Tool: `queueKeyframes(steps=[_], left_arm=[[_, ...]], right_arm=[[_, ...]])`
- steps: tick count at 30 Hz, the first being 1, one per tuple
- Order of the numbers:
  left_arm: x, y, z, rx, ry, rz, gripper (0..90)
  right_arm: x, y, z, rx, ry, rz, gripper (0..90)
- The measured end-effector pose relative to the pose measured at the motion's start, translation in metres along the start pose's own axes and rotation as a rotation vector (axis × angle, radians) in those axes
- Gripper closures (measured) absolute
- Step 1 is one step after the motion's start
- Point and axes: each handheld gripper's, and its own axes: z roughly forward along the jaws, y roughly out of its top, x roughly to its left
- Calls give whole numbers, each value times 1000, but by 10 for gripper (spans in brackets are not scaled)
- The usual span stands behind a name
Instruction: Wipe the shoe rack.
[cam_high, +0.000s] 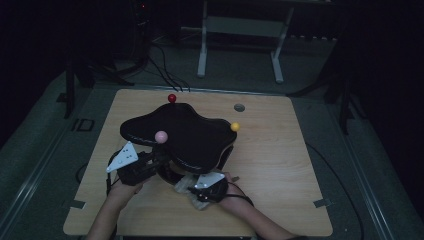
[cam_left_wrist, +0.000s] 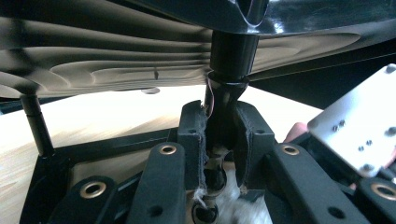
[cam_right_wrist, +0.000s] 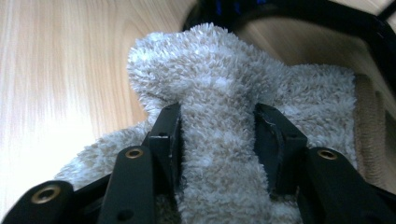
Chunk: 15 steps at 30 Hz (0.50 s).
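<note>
1. On the wooden table (cam_high: 280, 165), near my edge, stands a black stand with a glossy, wavy-edged black tray (cam_high: 180, 132) raised above its base on thin posts; a red ball (cam_high: 172, 98), a pink ball (cam_high: 161, 136) and a yellow ball (cam_high: 235, 126) sit at its rim.
2. My left gripper (cam_high: 150, 161) is nearly closed on the black post (cam_left_wrist: 224, 107) under the tray, pads pressed to either side of it. I judge this grip is there to steady the stand while the other hand works.
3. My right gripper (cam_high: 197, 187) is part closed on a raised fold of a fluffy beige cloth (cam_right_wrist: 219, 116). The pile bulges above the pads (cam_right_wrist: 166, 140), so the pinch looks firm.
4. That cloth lies on the table at the near side of the stand's base, just beside my right hand (cam_high: 227, 192), partly under the tray's overhang. Bunching it into a ridge gives the jaws something to bite, probably for wiping or dragging.
5. A small grey disc (cam_high: 239, 107) is set in the tabletop beyond the tray, well apart from both tools.
6. Brands, labels, writing: none that I can read on tray, cloth or grippers; the high view is dim.
</note>
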Motion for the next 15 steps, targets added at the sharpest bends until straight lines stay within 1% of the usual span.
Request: queueKeyframes(steps=[2,5,7,8,9,11,13,15], left_arm=[[0,0,0,1,1,0,745],[1,0,0,0,-4,-6,745],[1,0,0,4,-4,-4,745],[0,0,0,2,-3,-5,745],[0,0,0,-1,-3,-6,745],[1,0,0,2,-6,-4,745],[0,0,0,1,-1,-1,745],[1,-1,0,-4,-5,-7,745]], right_arm=[[-8,-8,-9,6,-8,13,585],[-19,-18,-21,20,-20,55,664],[-27,-23,-29,28,-33,90,682],[-30,-24,-32,27,-53,91,684],[-35,-25,-35,18,-93,101,686],[-51,-25,-42,-3,-152,154,687],[-71,-24,-46,-18,-238,201,686],[-86,-25,-45,-25,-269,241,682]])
